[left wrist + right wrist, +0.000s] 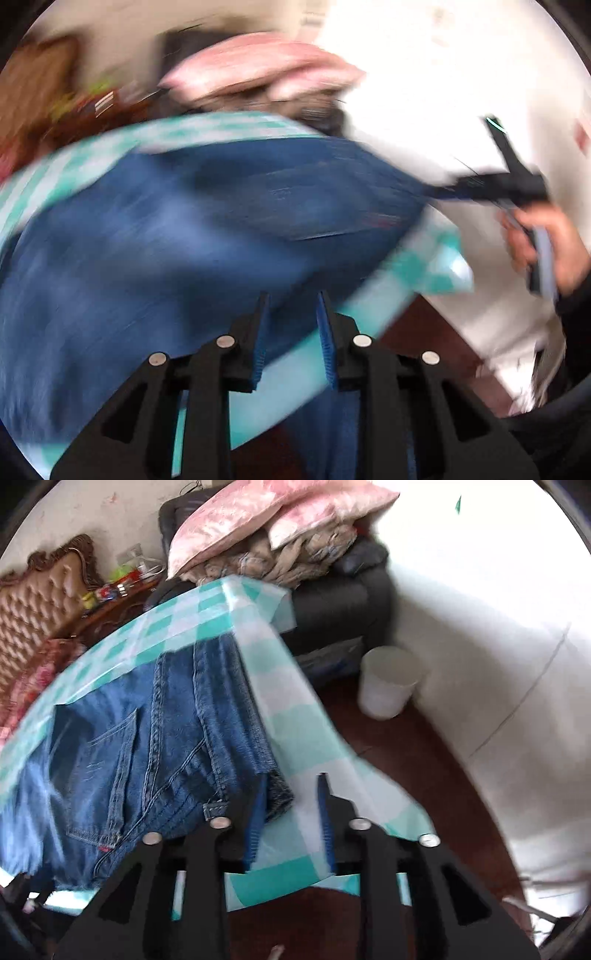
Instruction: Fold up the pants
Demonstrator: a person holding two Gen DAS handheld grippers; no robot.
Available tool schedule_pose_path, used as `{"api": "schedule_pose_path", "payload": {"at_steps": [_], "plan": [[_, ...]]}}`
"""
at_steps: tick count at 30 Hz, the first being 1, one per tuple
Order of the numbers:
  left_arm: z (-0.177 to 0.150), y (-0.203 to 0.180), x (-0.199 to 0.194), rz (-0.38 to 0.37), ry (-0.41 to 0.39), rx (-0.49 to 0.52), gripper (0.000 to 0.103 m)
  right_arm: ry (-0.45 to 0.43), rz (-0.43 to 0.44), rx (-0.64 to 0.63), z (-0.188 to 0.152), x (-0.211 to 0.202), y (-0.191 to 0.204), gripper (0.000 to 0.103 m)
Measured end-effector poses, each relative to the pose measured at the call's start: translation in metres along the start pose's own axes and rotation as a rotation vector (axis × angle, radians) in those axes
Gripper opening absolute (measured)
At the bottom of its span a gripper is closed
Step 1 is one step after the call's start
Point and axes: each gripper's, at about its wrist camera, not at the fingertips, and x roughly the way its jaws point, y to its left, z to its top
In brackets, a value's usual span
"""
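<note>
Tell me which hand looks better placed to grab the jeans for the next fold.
Probably the right. The right gripper has open fingers beside the waistband corner of the jeans, at the tablecloth edge. The left gripper, also open, is over the jeans too, but its blurred view shows no clear corner.

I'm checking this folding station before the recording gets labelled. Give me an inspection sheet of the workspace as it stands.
Surface: table under a teal-and-white checked cloth that hangs over the edge.
Job's things: blue jeans lie bunched on the cloth, back pocket up.
Clutter: nothing seen on the cloth besides the jeans.
Grippers: left tool open over the jeans and the cloth's edge; right tool open, waistband corner by one finger, not pinched.
Cables: nothing seen.
Surroundings: pink pillows on a dark chair, white bin on the floor, tufted headboard.
</note>
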Motion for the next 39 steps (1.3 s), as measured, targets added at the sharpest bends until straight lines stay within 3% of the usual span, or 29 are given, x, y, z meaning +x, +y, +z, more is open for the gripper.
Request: {"api": "schedule_pose_path", "payload": {"at_steps": [3, 6, 8, 11, 14, 16, 18, 21, 23, 25, 28, 30, 32, 33, 34, 35, 36, 37, 39], "plan": [[-0.027, 0.059, -0.032, 0.082, -0.01, -0.154, 0.026, -0.081, -0.036, -0.048, 0.003, -0.017, 0.024, 0.042], [-0.047, 0.095, -0.064, 0.15, -0.03, -0.232, 0.026, -0.136, 0.021, -0.11, 0.003, -0.027, 0.057, 0.063], [-0.062, 0.127, -0.089, 0.219, -0.055, -0.317, 0.026, -0.139, 0.071, -0.177, -0.003, -0.026, 0.087, 0.067], [-0.069, 0.161, -0.118, 0.397, -0.08, -0.362, 0.024, -0.136, 0.072, -0.266, -0.012, -0.014, 0.123, 0.073], [-0.047, 0.187, -0.135, 0.422, -0.135, -0.368, 0.024, -0.102, 0.037, -0.311, -0.022, 0.008, 0.148, 0.074], [-0.02, 0.2, -0.126, 0.402, -0.13, -0.313, 0.024, -0.048, -0.001, -0.315, -0.029, 0.026, 0.154, 0.074], [0.007, 0.212, -0.106, 0.397, -0.118, -0.262, 0.024, -0.066, 0.004, -0.288, -0.031, 0.029, 0.151, 0.075], [0.031, 0.237, -0.062, 0.324, -0.03, -0.249, 0.026, -0.014, 0.01, -0.257, -0.027, 0.032, 0.147, 0.077], [0.032, 0.258, -0.04, 0.373, 0.044, -0.242, 0.023, 0.003, -0.023, -0.268, -0.026, 0.034, 0.152, 0.082], [0.031, 0.278, -0.047, 0.374, 0.032, -0.266, 0.017, 0.014, -0.039, -0.258, -0.026, 0.036, 0.151, 0.085], [0.017, 0.311, -0.066, 0.446, 0.042, -0.293, 0.015, 0.024, -0.021, -0.225, -0.025, 0.038, 0.148, 0.087], [0.008, 0.335, -0.081, 0.438, 0.042, -0.319, 0.002, 0.03, -0.027, -0.233, -0.023, 0.04, 0.149, 0.087], [0.002, 0.358, -0.1, 0.482, 0.041, -0.323, 0.002, 0.036, -0.031, -0.236, -0.022, 0.04, 0.15, 0.088], [0.001, 0.367, -0.107, 0.531, 0.036, -0.328, 0.006, 0.038, -0.033, -0.236, -0.022, 0.039, 0.151, 0.088], [-0.004, 0.387, -0.12, 0.637, 0.048, -0.356, 0.025, 0.04, -0.034, -0.236, -0.022, 0.04, 0.151, 0.088], [-0.008, 0.402, -0.132, 0.668, 0.032, -0.405, 0.028, 0.04, -0.035, -0.236, -0.022, 0.039, 0.151, 0.088], [-0.011, 0.409, -0.142, 0.653, 0.008, -0.442, 0.028, 0.04, -0.036, -0.235, -0.022, 0.039, 0.151, 0.088], [-0.016, 0.418, -0.158, 0.587, -0.036, -0.493, 0.028, 0.041, -0.037, -0.235, -0.022, 0.039, 0.151, 0.088], [-0.024, 0.423, -0.171, 0.514, -0.034, -0.484, 0.028, 0.04, -0.039, -0.234, -0.023, 0.039, 0.151, 0.088]]}}
